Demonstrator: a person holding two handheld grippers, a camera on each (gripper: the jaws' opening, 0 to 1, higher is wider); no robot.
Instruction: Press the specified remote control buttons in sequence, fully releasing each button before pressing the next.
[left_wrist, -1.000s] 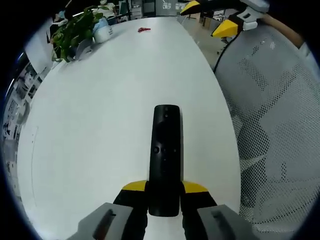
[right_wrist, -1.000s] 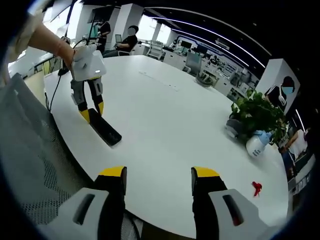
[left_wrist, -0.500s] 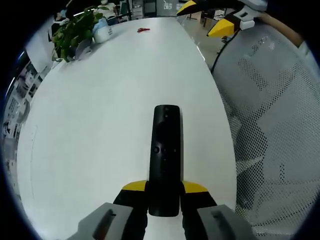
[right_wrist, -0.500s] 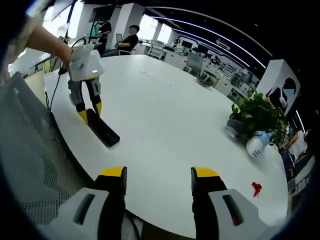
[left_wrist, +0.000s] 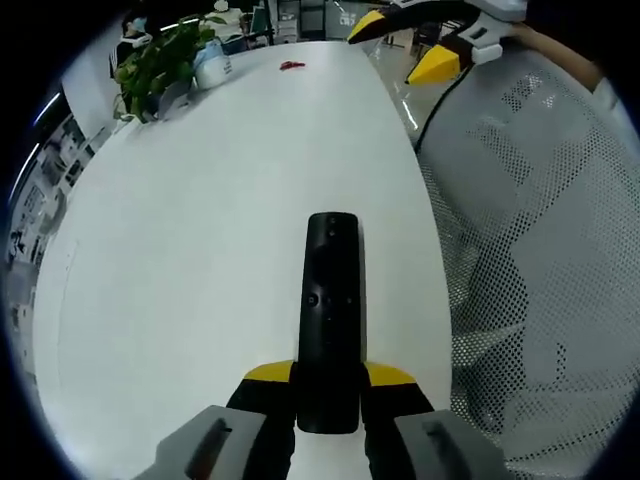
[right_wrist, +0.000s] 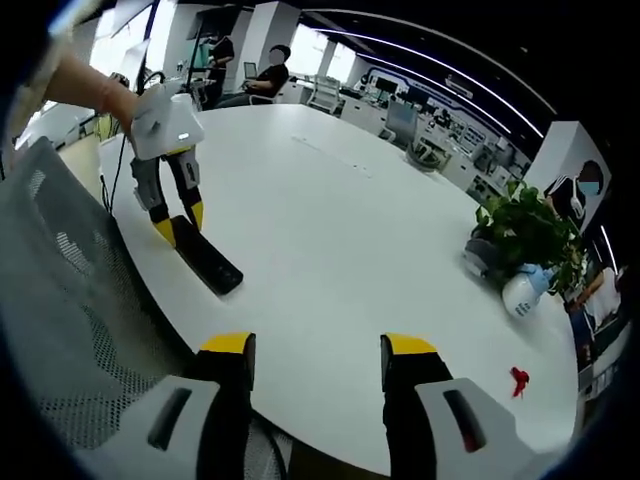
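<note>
Holding the remote (left_wrist: 331, 318) by its near end, the left gripper (left_wrist: 330, 378) has its yellow-tipped jaws clamped on either side of the black body, and the remote points away over the white table (left_wrist: 200, 230), close to the table's right-hand edge in the left gripper view. The right gripper view shows the same setup from across the corner: the left gripper (right_wrist: 176, 228) angled down onto the remote (right_wrist: 207, 266), which lies near the table's edge beside a mesh chair (right_wrist: 60, 300).

The right gripper (right_wrist: 312, 360) is spread wide with nothing between its jaws, hanging over the near edge well apart from the remote. In the left gripper view it sits up at the far right (left_wrist: 405, 45), off past the table's edge.

My take on doing this well: keep the left grip steady so the remote can't skid or tip, close the right jaws so one tip works like a fingertip, then come straight down on the small buttons (left_wrist: 328, 299) around the middle. Lift fully clear between presses. I can't read which button is which from here.

Farther off, a plant (left_wrist: 150, 65) and a small red thing (left_wrist: 292, 66) sit toward the far end.
</note>
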